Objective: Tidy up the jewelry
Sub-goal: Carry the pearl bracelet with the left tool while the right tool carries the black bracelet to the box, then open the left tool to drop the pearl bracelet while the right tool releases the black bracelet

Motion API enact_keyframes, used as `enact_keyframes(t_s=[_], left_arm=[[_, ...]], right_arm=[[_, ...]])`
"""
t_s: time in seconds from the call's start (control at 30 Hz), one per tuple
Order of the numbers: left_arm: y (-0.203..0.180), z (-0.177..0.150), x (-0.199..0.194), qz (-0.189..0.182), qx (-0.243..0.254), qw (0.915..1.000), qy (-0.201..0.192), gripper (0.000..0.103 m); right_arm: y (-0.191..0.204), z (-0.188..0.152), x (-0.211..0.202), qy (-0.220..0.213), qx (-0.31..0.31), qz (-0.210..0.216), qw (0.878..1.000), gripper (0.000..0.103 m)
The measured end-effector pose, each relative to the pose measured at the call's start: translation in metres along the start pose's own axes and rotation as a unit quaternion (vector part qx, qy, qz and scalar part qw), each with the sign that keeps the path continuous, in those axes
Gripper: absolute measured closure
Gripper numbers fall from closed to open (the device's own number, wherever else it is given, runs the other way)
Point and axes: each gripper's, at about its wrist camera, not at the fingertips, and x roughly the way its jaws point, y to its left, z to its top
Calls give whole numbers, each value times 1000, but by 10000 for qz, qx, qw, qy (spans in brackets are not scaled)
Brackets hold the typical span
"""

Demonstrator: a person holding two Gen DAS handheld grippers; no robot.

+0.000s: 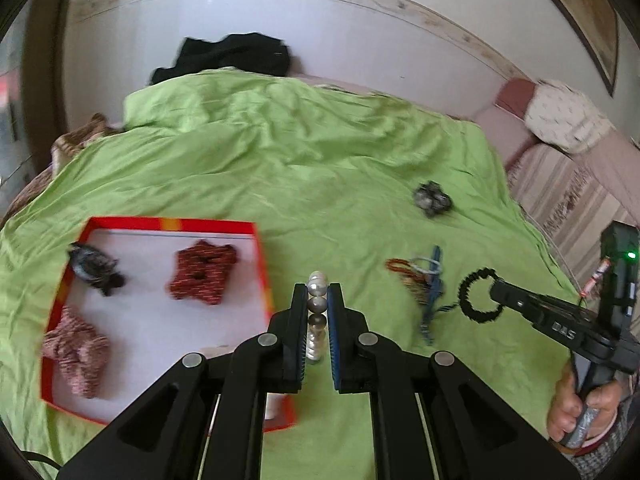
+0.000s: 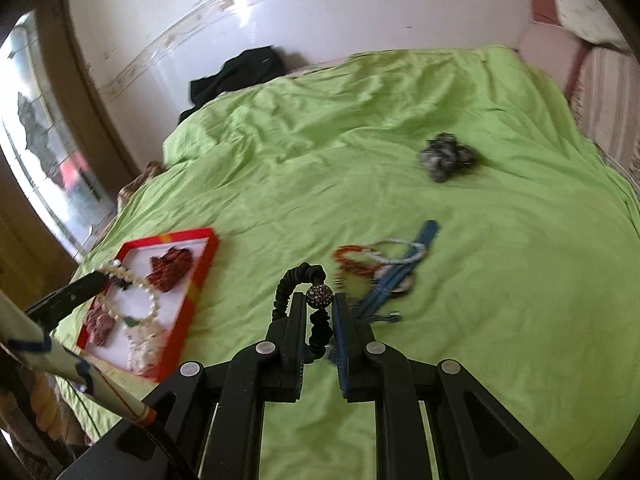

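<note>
Pearls (image 1: 317, 312) sit clamped in the left gripper (image 1: 318, 292) beside the red tray (image 1: 262, 264), above the green sheet (image 1: 280, 168). Right gripper (image 2: 320, 300) pinches a black bracelet (image 2: 286, 288) near loose bracelets (image 2: 376, 260) on the sheet.

- The green bedsheet (image 1: 280, 152) covers the bed, and the red-rimmed white tray (image 1: 160, 320) lies on it at the left.
- In the tray sit a dark red beaded bundle (image 1: 202, 276) at the far right, a dark grey beaded bundle (image 1: 94, 268) at the far left, and a pink beaded bundle (image 1: 76, 350) nearer, at the left.
- Right of the tray, a heap of orange, white and blue bracelets (image 1: 424, 284) lies on the sheet.
- Behind that heap, well apart, rests a grey stone bead cluster (image 1: 432, 199).
- A black garment (image 1: 228, 58) lies at the bed's far edge against the wall.
- A patterned white pillow (image 1: 564, 116) sits at the far right.
- The left gripper (image 1: 318, 300) holds a pearl strand (image 1: 317, 312) beside the tray's right rim.
- The right gripper (image 2: 320, 308), right of the heap in the left wrist view, holds a black beaded bracelet with a sparkly ball (image 2: 319, 295).
</note>
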Motion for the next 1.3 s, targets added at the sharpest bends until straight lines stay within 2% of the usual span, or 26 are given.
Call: enact_keyframes(t_s=[0.23,0.4,0.6,0.8,1.03,1.3], left_arm=[[72,1,5,503,-505,9973,161,94],[112,-1,20,547,-799,9948,318,94],[140,1,36,514,-1000,9929,397,94],[160,1,56,1003,-1059,9877,573,94],[172,-4,71,1536,-1007,9801,759,94],[175,-6,72,1587,-1069,9782,802,94]], right_arm=[[74,3,28,343,-405,420,9977,89],[133,2,56,580,-825,660,9927,89],[184,-2,95,910,-1168,762,9860,89],[204,-6,138,1272,-1140,738,9825,89],[211,-10,170,1500,-1074,649,9807,89],[210,-12,189,1601,-1028,588,9800,89]])
